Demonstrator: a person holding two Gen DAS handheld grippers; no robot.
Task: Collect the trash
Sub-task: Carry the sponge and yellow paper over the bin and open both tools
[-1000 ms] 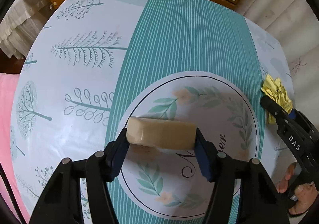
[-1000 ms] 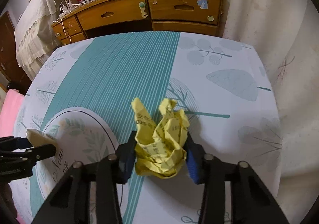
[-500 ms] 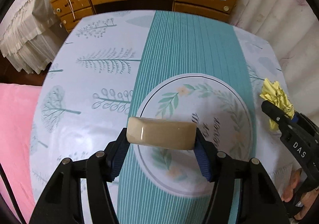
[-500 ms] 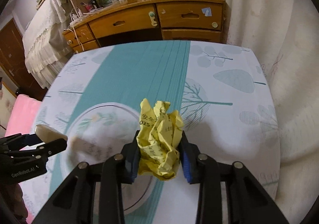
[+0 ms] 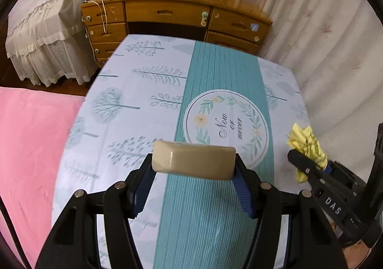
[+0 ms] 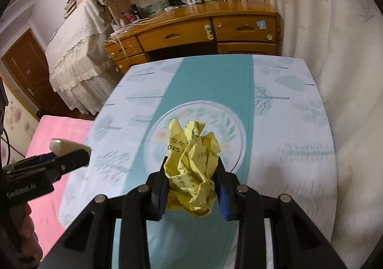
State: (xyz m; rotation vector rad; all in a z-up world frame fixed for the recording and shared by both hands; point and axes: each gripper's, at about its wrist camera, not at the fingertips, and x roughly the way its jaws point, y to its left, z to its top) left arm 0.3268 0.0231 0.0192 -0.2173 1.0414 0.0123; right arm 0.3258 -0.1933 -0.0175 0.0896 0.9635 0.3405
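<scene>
My left gripper (image 5: 192,168) is shut on a beige rounded block (image 5: 193,160), held crosswise between the blue pads well above the table (image 5: 143,91). The block also shows in the right wrist view (image 6: 64,145), at the left. My right gripper (image 6: 192,187) is shut on a crumpled yellow paper ball (image 6: 192,168) with black print, held above the table's round leaf emblem (image 6: 229,120). The paper ball also shows at the right edge of the left wrist view (image 5: 307,146).
A tablecloth with teal stripe and tree prints covers the table. A pink bedcover (image 5: 31,139) lies to the left. A wooden desk with drawers (image 5: 177,17) stands behind the table. A lace-covered piece of furniture (image 5: 45,29) is at the far left. White curtains (image 5: 335,48) hang on the right.
Both grippers have risen and pulled back from the table with their loads, so the table looks smaller and more of the room shows. Both grips are unchanged.
</scene>
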